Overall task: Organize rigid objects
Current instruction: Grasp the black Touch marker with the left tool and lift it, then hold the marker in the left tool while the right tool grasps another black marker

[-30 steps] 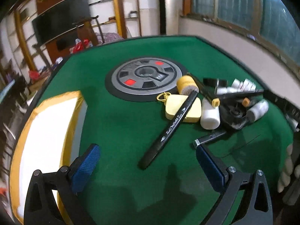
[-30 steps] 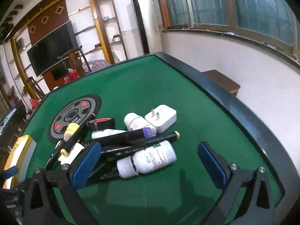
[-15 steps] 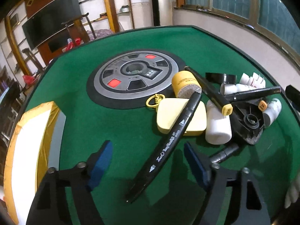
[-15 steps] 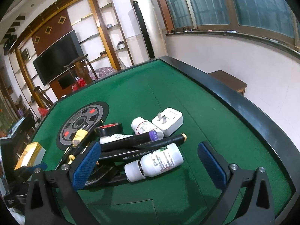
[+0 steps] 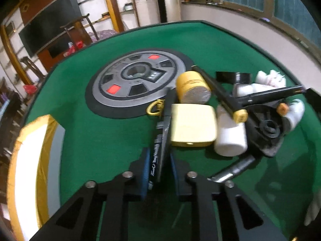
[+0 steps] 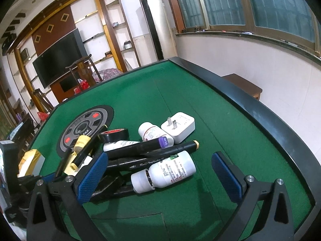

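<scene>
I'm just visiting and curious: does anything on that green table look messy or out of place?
Yes. The markers, bottles, tape roll and plug lie jumbled in one heap, crossing and leaning on each other. The left gripper has just closed on one black marker.

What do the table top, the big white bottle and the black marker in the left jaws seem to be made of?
Table top: green felt-like cloth, matte, no glare.
White bottle: probably plastic, smooth with a slight sheen, with a printed paper-like label.
Black marker: likely hard plastic, smooth dark barrel with white print; the left gripper is shut on it.
</scene>
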A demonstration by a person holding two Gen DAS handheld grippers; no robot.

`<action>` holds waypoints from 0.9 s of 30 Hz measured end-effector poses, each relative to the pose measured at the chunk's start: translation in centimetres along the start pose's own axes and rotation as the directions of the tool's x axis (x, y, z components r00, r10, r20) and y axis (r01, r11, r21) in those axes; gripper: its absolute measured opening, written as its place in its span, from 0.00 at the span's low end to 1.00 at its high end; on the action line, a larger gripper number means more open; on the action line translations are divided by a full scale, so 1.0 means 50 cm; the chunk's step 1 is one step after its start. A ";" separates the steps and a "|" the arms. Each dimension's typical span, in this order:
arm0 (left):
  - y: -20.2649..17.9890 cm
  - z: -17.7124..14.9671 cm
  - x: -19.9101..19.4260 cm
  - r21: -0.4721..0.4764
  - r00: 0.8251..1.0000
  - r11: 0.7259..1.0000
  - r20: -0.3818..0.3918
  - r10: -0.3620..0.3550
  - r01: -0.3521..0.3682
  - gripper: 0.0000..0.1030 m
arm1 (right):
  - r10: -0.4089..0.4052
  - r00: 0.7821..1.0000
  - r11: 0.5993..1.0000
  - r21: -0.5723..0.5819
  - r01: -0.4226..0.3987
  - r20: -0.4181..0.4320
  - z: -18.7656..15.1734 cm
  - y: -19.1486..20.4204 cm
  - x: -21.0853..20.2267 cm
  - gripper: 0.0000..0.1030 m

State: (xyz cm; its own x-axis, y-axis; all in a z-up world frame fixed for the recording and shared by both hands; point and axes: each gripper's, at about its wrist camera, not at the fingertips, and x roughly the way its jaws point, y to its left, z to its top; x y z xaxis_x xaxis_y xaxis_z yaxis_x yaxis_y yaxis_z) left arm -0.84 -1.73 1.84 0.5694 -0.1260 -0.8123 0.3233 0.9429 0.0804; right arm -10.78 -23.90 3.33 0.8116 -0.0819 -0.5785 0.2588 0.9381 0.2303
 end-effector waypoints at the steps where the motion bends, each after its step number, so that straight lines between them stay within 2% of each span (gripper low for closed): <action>1: 0.005 -0.002 -0.005 -0.015 1.000 1.000 0.000 -0.018 0.018 0.16 | -0.006 1.000 1.000 -0.005 0.006 -0.001 -0.001 0.002 0.001 1.00; 6: 0.051 -0.027 -0.050 -0.109 0.994 0.988 0.035 -0.103 0.106 0.16 | -0.019 1.000 1.000 -0.014 0.019 -0.012 -0.001 0.004 0.004 1.00; 11: 0.101 -0.065 -0.118 -0.181 0.980 0.965 0.099 -0.175 0.191 0.16 | -0.019 0.999 0.999 -0.031 0.018 -0.031 0.005 0.010 0.001 1.00; 16: 0.130 -0.105 -0.182 -0.206 0.958 0.941 0.158 -0.240 0.269 0.16 | 0.061 0.993 0.997 -0.049 -0.067 -0.098 0.055 0.046 -0.008 1.00; 20: 0.146 -0.126 -0.213 -0.212 0.948 0.932 0.192 -0.255 0.294 0.16 | 0.154 0.964 0.982 -0.071 -0.173 -0.217 0.109 0.112 0.028 1.00; 23: 0.159 -0.139 -0.229 -0.211 0.945 0.932 0.207 -0.253 0.295 0.16 | 0.188 0.937 0.971 -0.085 -0.222 -0.294 0.117 0.159 0.060 0.99; 25: 0.170 -0.146 -0.237 -0.215 0.945 0.931 0.214 -0.248 0.294 0.16 | 0.192 0.925 0.963 -0.116 -0.242 -0.329 0.114 0.194 0.078 0.90; 27: 0.187 -0.152 -0.238 -0.225 0.944 0.929 0.218 -0.246 0.294 0.16 | 0.177 0.914 0.955 -0.161 -0.250 -0.365 0.105 0.228 0.096 0.73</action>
State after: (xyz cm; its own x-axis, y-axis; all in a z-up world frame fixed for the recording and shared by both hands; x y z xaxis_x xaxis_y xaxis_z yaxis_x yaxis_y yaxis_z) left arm -10.36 10.91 7.88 0.6234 -0.4181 -0.6608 0.2977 0.9083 -0.2939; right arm -1.17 -15.35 7.27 0.5967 0.2144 -0.7733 -0.0400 0.9704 0.2382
